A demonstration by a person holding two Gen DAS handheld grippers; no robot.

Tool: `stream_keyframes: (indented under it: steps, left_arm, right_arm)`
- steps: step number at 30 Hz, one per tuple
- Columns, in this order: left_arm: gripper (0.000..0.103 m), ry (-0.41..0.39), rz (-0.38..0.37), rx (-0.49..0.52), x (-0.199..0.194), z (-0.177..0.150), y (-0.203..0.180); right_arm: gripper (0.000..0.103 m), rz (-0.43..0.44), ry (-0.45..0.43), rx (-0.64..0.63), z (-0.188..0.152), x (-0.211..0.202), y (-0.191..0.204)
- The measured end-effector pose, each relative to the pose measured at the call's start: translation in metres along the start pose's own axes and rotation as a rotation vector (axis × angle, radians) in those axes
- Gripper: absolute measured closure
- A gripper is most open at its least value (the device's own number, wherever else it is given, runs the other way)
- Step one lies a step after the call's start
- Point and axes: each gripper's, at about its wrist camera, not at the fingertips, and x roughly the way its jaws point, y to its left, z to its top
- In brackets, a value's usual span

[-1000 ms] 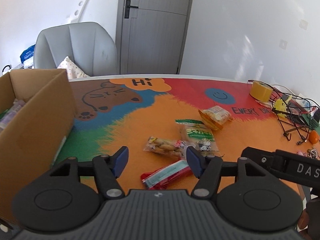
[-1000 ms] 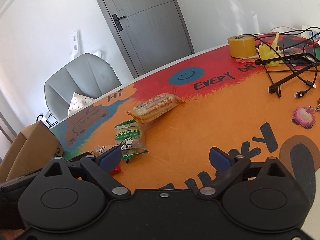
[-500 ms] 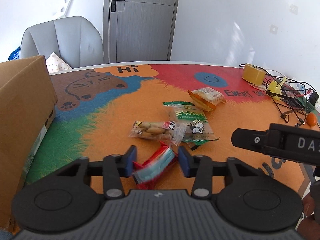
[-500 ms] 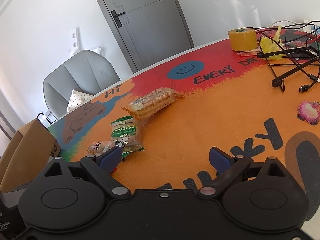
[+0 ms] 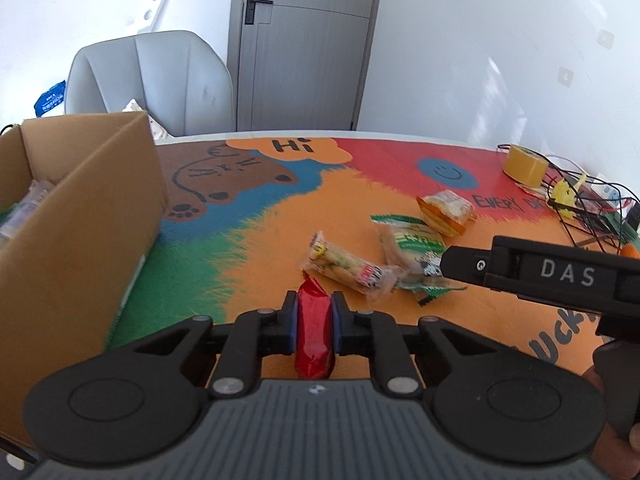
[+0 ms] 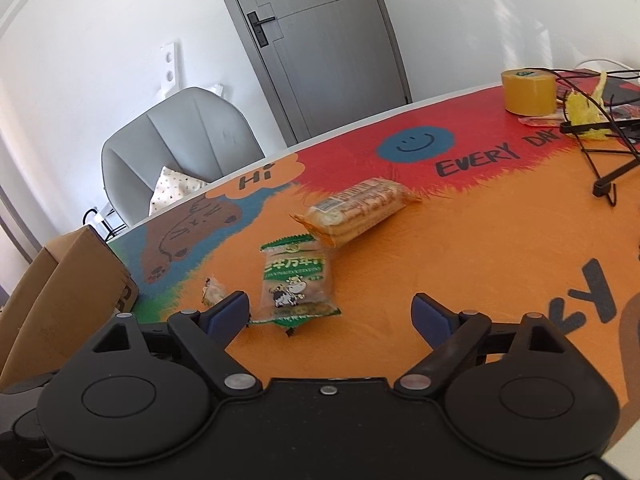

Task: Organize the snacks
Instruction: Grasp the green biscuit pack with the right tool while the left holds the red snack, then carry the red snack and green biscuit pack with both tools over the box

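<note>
Near the table's (image 5: 280, 236) front edge, the left gripper (image 5: 313, 322) clamps a light, crinkly red snack packet (image 5: 313, 330) mid-length, likely slippery and crushable.

Both views are bright with daylight. Soft patches of sun fall on the white wall (image 5: 500, 92) at the right, brightest in the left wrist view, and a pale sheen lies across the orange part of the printed table cover (image 6: 460, 232). Shadows under the snack packets are faint and short. Fisheye bending is strong: the grey panelled door (image 6: 320, 48) leans in the right wrist view, and the corners go dark. The clear packet of biscuits with a red end (image 5: 352, 268) and the green-and-white milk-candy packet (image 5: 416, 248) are smeared by motion blur in the left view; the black gripper bodies close to the lens look sharp.
</note>
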Motion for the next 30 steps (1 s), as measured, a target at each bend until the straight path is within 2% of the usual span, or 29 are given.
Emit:
stream_keyframes:
  steps: [16,21,23,30]
  left_arm:
    - [0.088,-0.008,0.042,-0.067,0.009,0.013,0.027]
    - [0.088,-0.011,0.057,-0.078,0.009,0.015,0.029]
    - [0.088,-0.012,0.067,-0.079,0.009,0.015,0.029]
    - [0.088,-0.032,0.062,-0.071,-0.004,0.014,0.021]
  right_arm:
    - [0.020,-0.054,0.035,-0.089,0.010,0.038,0.026]
    - [0.037,-0.122,0.041,-0.158,0.006,0.046,0.035]
    - [0.054,-0.133,0.039,-0.167,0.005,0.042,0.036]
    - [0.055,-0.121,0.037,-0.119,-0.003,0.022,0.027]
